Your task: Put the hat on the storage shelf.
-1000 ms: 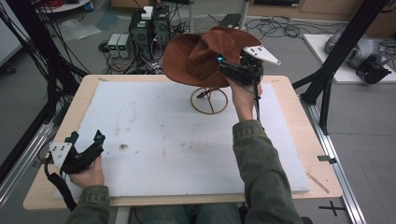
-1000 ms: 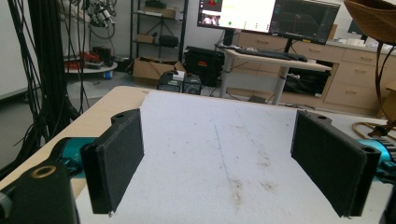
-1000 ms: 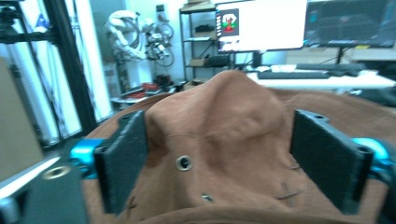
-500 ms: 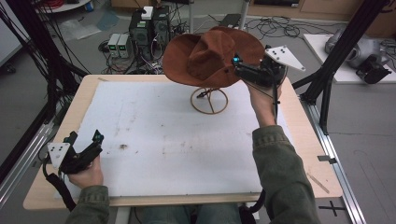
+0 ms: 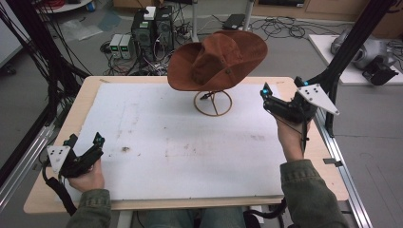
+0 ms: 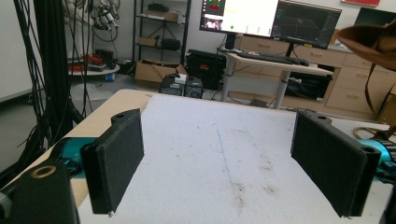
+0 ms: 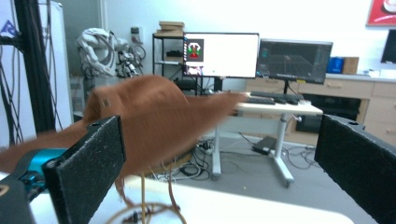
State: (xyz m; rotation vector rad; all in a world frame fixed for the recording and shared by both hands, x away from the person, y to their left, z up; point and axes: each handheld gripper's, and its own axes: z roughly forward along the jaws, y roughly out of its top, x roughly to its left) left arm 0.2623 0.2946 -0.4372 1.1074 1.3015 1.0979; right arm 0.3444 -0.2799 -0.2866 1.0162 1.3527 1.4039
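High view: brown hat (image 5: 218,61) perched on a wire stand (image 5: 213,102) near the table's (image 5: 90,97) far edge; right gripper (image 5: 278,105) just right of it, apart, jaws spread. Left gripper (image 5: 85,154) at near-left corner. Left gripper view: jaws wide, nothing between. Right gripper view: hat (image 7: 154,121) ahead-left, blurred.

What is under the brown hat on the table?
The brown hat rests on a thin wire stand, whose ring base sits on the white mat. The hat covers the top of the stand, so how it supports the crown cannot be seen.
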